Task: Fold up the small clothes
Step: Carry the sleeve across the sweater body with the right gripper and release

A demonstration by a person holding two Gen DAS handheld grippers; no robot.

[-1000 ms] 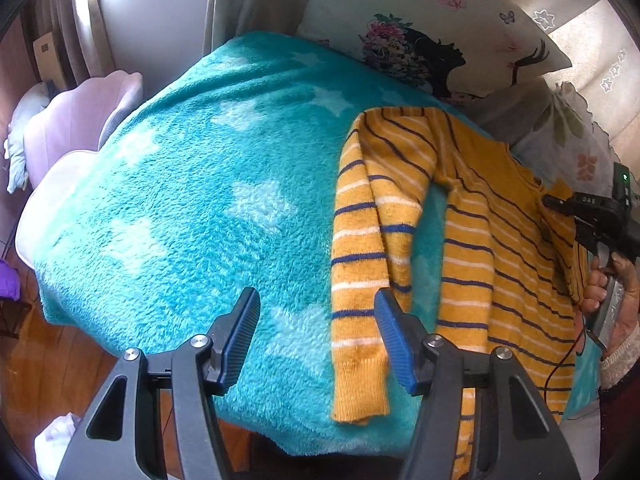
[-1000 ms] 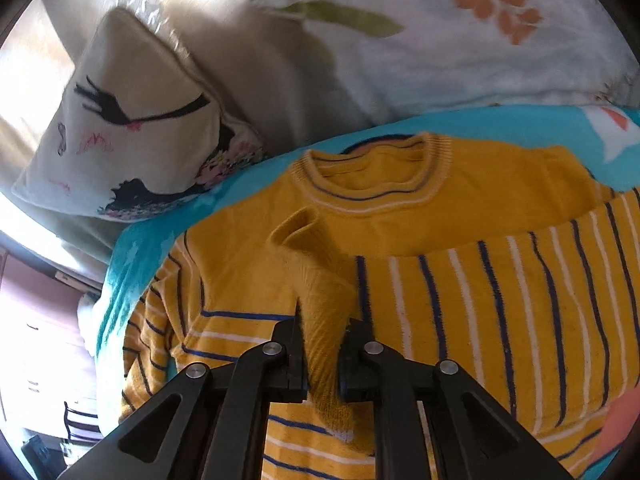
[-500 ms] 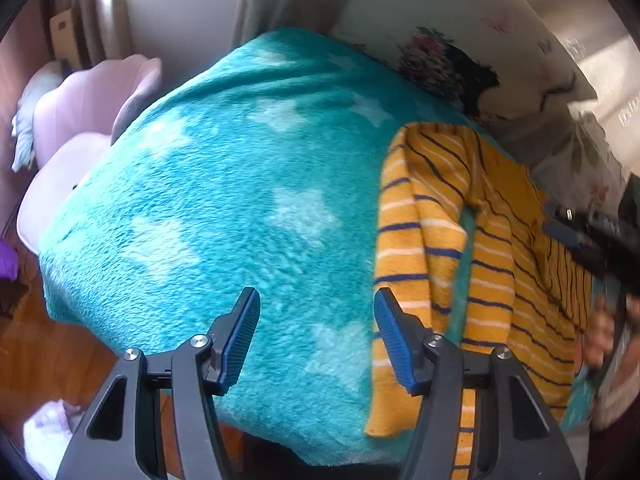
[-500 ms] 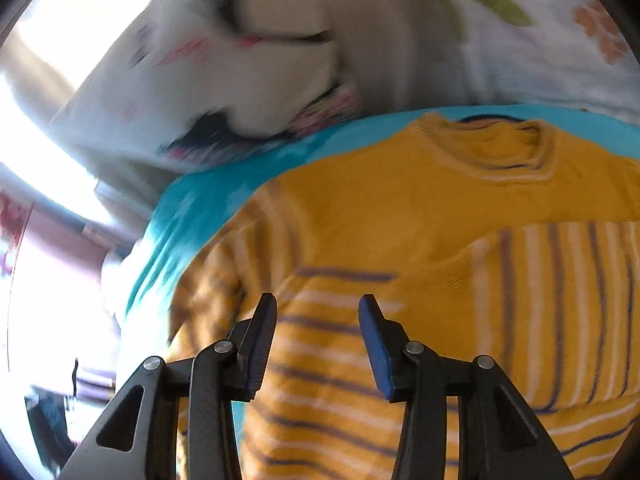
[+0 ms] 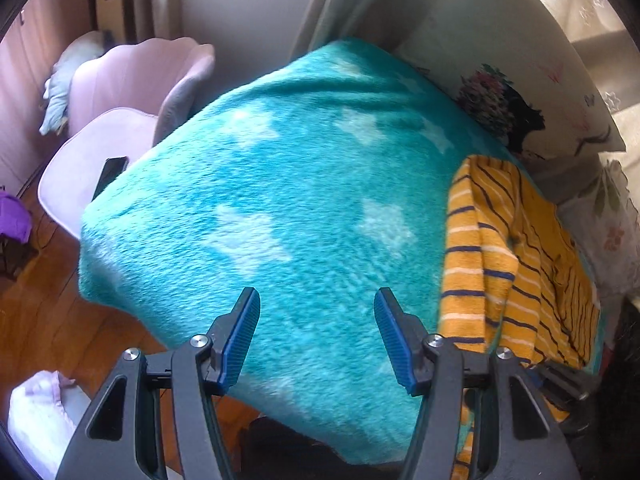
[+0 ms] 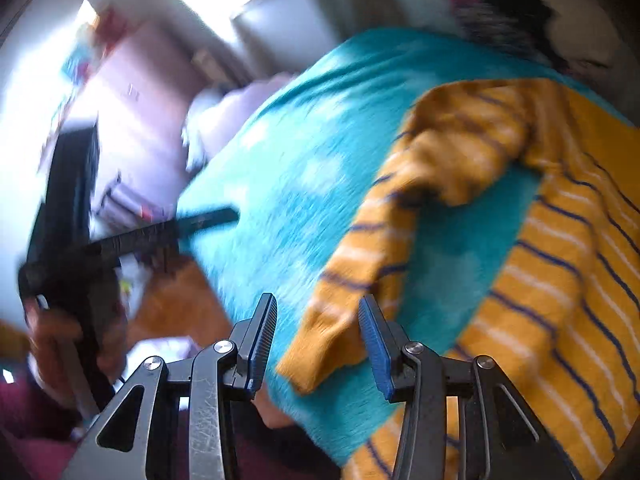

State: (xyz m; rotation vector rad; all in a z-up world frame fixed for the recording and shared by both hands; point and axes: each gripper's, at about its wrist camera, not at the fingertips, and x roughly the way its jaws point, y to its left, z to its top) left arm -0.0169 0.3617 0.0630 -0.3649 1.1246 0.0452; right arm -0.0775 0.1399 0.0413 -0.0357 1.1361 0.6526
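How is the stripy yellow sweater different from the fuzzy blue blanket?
The sweater is yellow with dark blue and white stripes; the blanket is turquoise with pale stars. The sweater is a small knit, rumpled, one sleeve flopped out; the blanket is big, fluffy and spread underneath it. Both look soft.

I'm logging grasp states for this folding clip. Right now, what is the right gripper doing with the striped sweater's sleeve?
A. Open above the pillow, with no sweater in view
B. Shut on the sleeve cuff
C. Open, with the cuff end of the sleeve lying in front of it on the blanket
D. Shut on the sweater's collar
C: the right gripper is open and holds nothing, and the yellow striped sweater has its sleeve cuff lying loose on the teal blanket just ahead of it.
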